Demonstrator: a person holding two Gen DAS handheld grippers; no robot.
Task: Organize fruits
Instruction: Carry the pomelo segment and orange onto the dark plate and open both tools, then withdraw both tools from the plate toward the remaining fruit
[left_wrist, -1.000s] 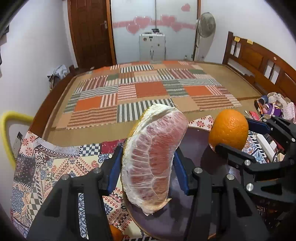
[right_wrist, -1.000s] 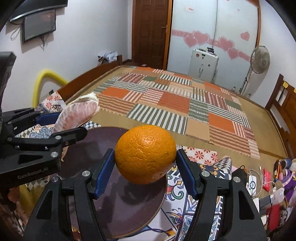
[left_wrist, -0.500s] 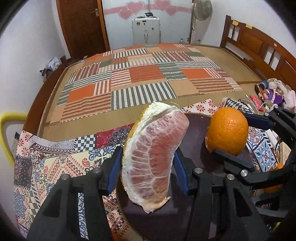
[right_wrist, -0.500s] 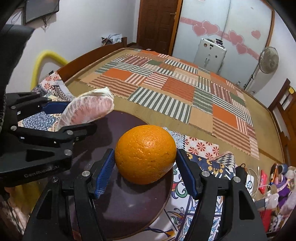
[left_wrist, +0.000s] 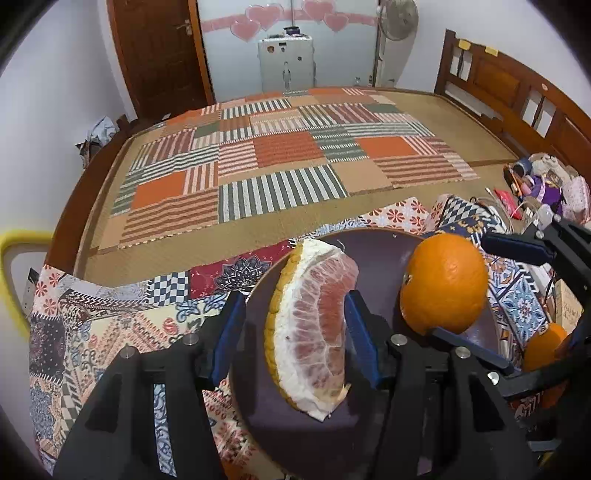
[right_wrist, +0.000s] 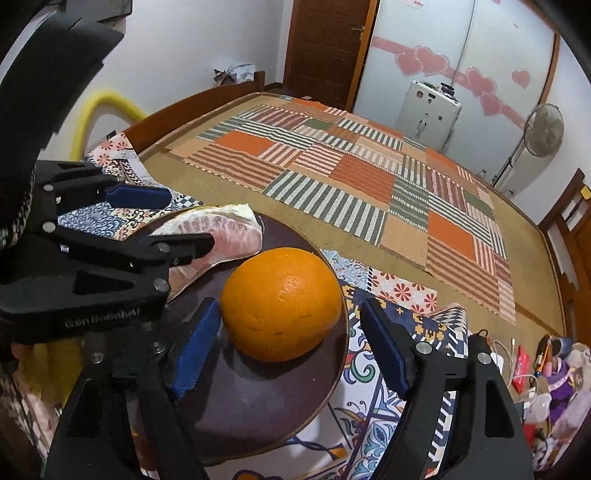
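On dark plate (right_wrist: 295, 424): orange (right_wrist: 280, 302), firm, rollable, between right gripper's (right_wrist: 291, 347) opening pads; soft pomelo wedge (left_wrist: 314, 321), fragile, loosely straddled by left gripper (left_wrist: 295, 339); grip rind.

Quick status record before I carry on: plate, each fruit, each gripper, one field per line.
plate: dark round plate on the patterned cloth
pomelo wedge: pomelo wedge over the plate's left side, between the left gripper's pads; right pad touches it, gap at the left pad
orange: orange resting on the plate, right side
second orange: partly seen past the plate's right edge
left gripper: left gripper around the wedge, grip loose
right gripper: right gripper jaws opening, orange between them, right pad clear of it
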